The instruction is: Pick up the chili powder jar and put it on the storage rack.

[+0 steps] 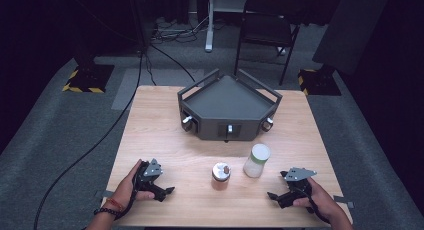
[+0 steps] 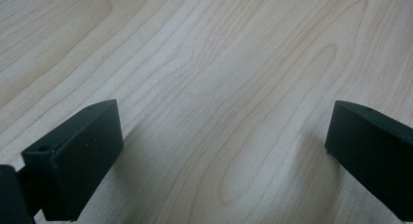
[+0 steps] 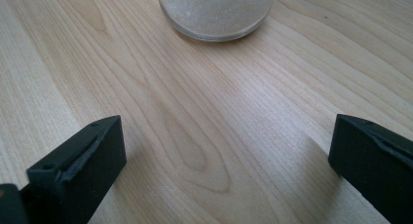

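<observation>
- Nearest the person, at the near edge of the wooden table, two hands come in from below, each holding a gripper that rests low on the tabletop.
- The left gripper lies at the near left of the table, its tips turned inward toward the middle. In the left gripper view its two black jaws stand wide apart with bare wood grain between them; nothing is held.
- The left hand wraps the body of that gripper; a beaded band sits on the wrist.
- The right gripper lies at the near right, its tips also turned inward. In the right gripper view its jaws are spread just as wide, with bare wood between them, so it grips nothing.
- The right hand holds it from behind, with a grey three-cornered plate on top of the gripper.
- A little farther in, between the two grippers, stands a small jar with brownish contents, upright, apart from both grippers.
- Just beside it to the right stands a taller white-capped jar, upright, holding pale grains. The right gripper view shows its round base ahead of the open jaws, not touching them.
- Beyond the jars, toward the far half of the table, sits a dark grey angular tray with raised rails and small knobs on its front faces.
- Past the table, on the grey floor, stand a black chair and black cables.
</observation>
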{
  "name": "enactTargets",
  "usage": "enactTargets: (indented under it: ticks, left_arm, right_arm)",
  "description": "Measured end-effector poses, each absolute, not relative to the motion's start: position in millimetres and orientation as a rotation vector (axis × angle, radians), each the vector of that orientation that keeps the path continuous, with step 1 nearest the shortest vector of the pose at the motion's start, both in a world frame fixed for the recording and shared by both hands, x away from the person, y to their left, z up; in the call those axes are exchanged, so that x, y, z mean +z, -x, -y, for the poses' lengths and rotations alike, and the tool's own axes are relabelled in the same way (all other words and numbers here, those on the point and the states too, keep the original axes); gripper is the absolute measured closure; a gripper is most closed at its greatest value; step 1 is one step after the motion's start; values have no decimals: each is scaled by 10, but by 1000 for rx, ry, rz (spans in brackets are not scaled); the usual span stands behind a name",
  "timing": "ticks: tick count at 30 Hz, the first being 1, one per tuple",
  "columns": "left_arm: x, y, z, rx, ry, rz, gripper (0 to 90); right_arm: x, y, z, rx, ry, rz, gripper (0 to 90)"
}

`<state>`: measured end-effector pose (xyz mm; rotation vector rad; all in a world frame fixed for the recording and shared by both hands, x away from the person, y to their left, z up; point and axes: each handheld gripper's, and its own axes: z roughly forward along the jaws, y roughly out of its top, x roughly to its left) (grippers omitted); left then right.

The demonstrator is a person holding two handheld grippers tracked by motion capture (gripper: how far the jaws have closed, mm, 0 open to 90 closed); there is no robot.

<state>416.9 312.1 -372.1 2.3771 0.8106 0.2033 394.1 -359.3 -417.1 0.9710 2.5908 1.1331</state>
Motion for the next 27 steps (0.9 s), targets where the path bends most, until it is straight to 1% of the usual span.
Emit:
enactTargets:
  ticks: [27]
  left_arm:
    - [-3699,-4149,-3106,214,-2384,-831,2]
  right_arm:
    - [-4171,-3936,3601,1133,-970,-2592,0]
